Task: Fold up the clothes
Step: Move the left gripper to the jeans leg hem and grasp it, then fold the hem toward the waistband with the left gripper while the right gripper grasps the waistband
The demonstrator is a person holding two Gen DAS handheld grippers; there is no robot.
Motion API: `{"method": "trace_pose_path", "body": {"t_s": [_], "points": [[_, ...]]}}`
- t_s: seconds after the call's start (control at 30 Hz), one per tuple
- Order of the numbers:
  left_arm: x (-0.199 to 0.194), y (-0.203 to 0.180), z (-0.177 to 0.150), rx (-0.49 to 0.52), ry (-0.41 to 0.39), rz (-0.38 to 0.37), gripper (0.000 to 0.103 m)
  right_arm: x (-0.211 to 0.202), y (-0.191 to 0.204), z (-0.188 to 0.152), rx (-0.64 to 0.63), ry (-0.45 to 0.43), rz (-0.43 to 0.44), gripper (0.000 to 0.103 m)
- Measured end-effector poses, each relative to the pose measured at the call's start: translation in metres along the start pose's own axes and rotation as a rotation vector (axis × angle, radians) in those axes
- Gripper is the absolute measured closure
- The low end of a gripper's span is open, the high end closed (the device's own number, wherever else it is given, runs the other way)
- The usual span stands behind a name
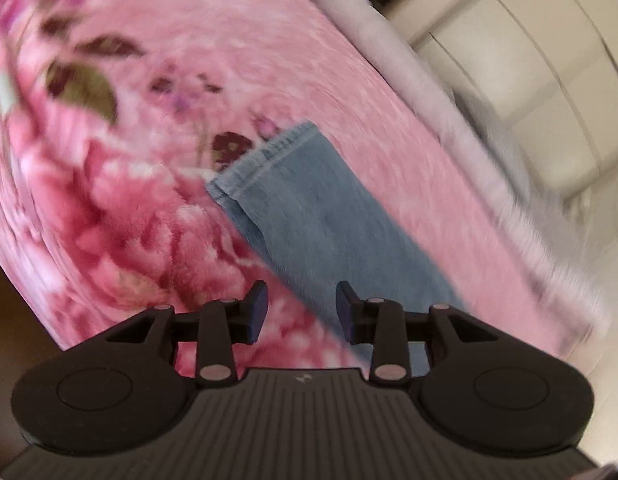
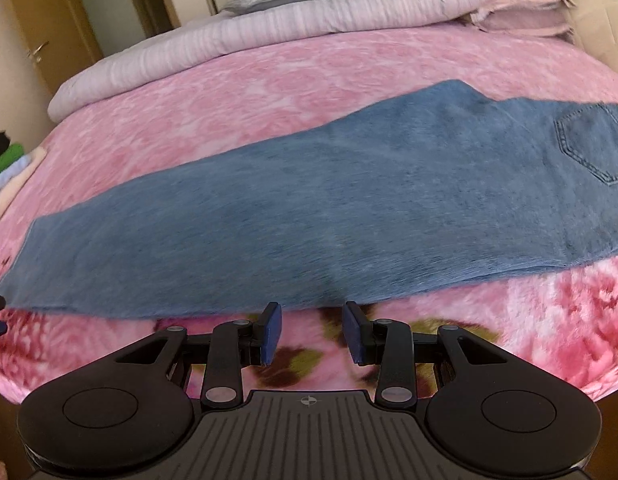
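On the pink bed (image 2: 269, 80) lie long jeans (image 2: 309, 200), soft but heavy, best pinched at the hem, and both the left claw (image 1: 301, 312) and right claw (image 2: 312, 332) gape, holding nothing.

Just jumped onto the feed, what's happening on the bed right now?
A person holding a gripper in each hand is folding clothes. A pair of jeans lies flat and lengthwise across the pink blanket, already doubled leg over leg, back pocket at the right end. The left gripper is open above the hem end of the leg; the right gripper is open just short of the jeans' near edge. Neither holds anything. A small stack of other clothes sits at the bed's far left.
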State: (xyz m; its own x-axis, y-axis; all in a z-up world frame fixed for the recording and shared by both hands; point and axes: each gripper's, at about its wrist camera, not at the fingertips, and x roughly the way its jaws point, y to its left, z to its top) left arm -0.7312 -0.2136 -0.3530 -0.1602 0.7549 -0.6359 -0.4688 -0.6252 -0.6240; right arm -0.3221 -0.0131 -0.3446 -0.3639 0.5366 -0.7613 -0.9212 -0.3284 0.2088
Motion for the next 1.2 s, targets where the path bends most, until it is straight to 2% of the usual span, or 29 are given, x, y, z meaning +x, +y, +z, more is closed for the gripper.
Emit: {"method": "trace_pose_path", "body": {"t_s": [0.07,0.2,0.4,0.5,0.53,0.57,0.7,0.77,0.87,0.97,1.0,1.07,1.13,1.2], "points": [[0.01,0.011,0.004,-0.094,-0.015,0.004,0.071,0.004,-0.009,0.004,0.023,0.003,-0.008,0.065],[0.02,0.028,0.004,-0.244,-0.059,-0.039,0.07,0.012,-0.028,0.009,0.09,0.017,0.014,0.065],[0.03,0.028,0.003,-0.318,-0.115,-0.054,0.07,0.016,-0.04,0.016,0.145,0.028,0.061,0.065],[0.029,0.013,0.002,-0.228,-0.151,-0.032,0.074,0.017,-0.043,0.018,0.158,0.031,0.081,0.065],[0.029,0.008,0.002,-0.198,-0.162,-0.025,0.079,0.016,-0.045,0.018,0.163,0.031,0.09,0.065],[0.029,0.003,0.001,-0.168,-0.174,-0.017,0.092,0.015,-0.046,0.018,0.168,0.03,0.098,0.065],[0.027,-0.019,0.0,-0.034,-0.223,0.012,0.094,0.005,-0.055,0.02,0.171,-0.006,0.102,0.065],[0.02,-0.053,-0.005,0.149,-0.261,0.002,0.095,-0.002,-0.061,0.021,0.167,-0.039,0.095,0.065],[0.011,-0.113,-0.024,0.395,-0.295,-0.073,0.096,-0.013,-0.074,0.025,0.156,-0.092,0.063,0.065],[0.012,-0.17,-0.067,0.612,-0.272,-0.182,0.095,-0.018,-0.092,0.029,0.18,-0.128,0.037,0.065],[0.014,-0.188,-0.082,0.68,-0.259,-0.219,0.095,-0.019,-0.099,0.03,0.192,-0.137,0.03,0.065],[0.027,-0.212,-0.119,0.767,-0.179,-0.286,0.092,-0.022,-0.111,0.033,0.217,-0.155,0.016,0.065],[0.051,-0.227,-0.158,0.828,-0.049,-0.314,0.085,-0.024,-0.124,0.035,0.242,-0.173,0.001,0.065],[0.075,-0.236,-0.193,0.894,0.093,-0.307,0.084,-0.025,-0.137,0.036,0.279,-0.177,-0.011,0.065]]}}
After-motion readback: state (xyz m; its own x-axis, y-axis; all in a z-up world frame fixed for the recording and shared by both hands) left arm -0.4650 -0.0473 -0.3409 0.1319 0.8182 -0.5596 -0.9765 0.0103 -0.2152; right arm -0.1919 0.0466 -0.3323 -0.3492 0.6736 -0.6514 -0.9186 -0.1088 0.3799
